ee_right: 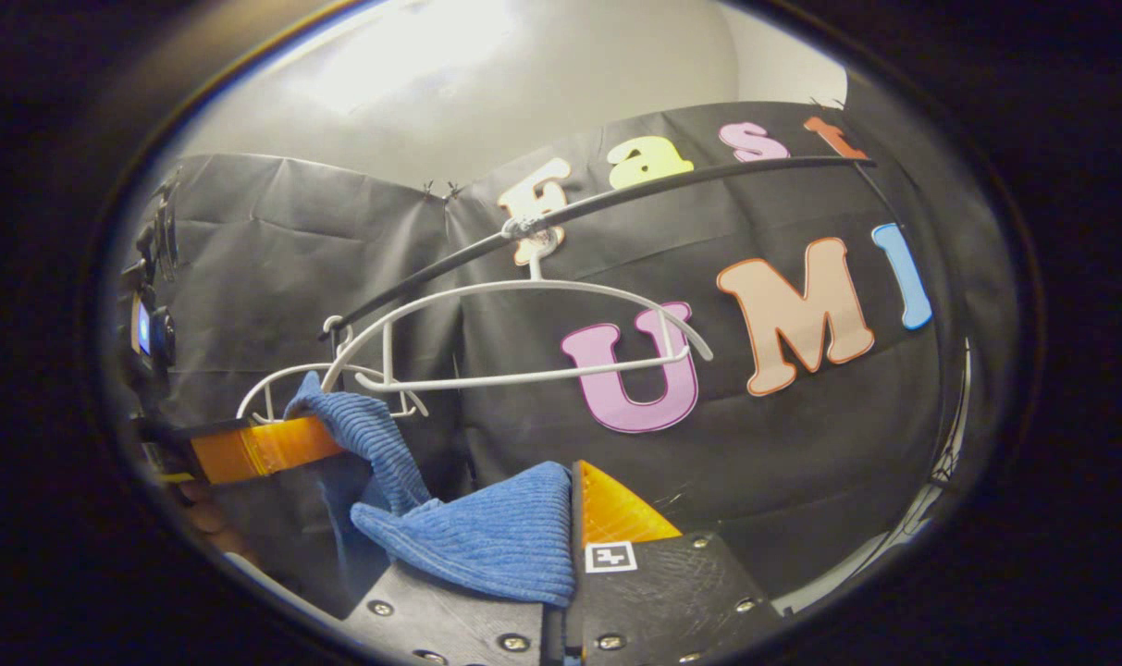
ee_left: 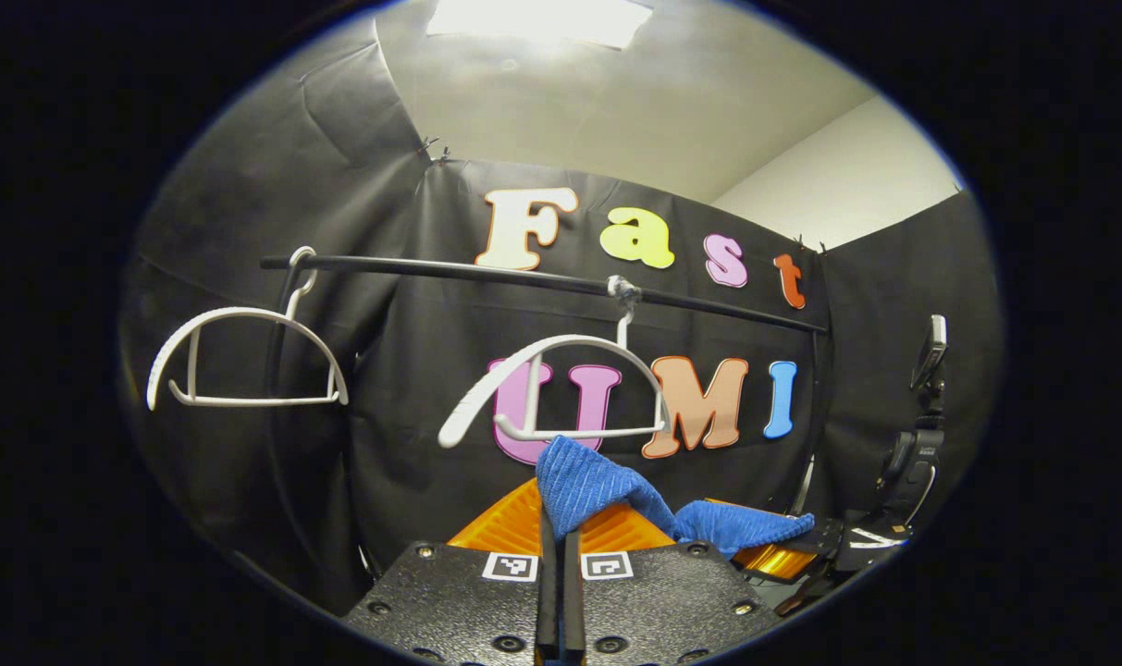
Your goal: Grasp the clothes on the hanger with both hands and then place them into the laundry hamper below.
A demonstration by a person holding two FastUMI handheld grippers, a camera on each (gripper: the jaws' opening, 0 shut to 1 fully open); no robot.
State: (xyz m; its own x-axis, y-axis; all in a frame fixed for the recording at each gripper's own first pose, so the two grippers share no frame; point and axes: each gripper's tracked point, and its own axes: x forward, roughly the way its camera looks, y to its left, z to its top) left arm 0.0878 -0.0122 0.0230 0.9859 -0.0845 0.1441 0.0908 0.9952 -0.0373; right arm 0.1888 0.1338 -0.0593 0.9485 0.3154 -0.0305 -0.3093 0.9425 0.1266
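Fingers, left gripper (ee_left: 561, 546): clenched together on blue cloth (ee_left: 584, 481), which rises from between them.
Fingers, right gripper (ee_right: 561, 555): pinching the cloth's other end; cloth (ee_right: 487, 536) covers the left finger, hiding its tip.
Cloth: stretched between both grippers, below the hangers, clear of them.
Hangers (ee_left: 561, 388), white, two: bare on black rail (ee_left: 487, 270).
Hamper: cannot make out.

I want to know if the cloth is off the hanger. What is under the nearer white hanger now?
Under the hanger the blue cloth hangs free, pinched by the left gripper. The cloth covers whatever lies below it.
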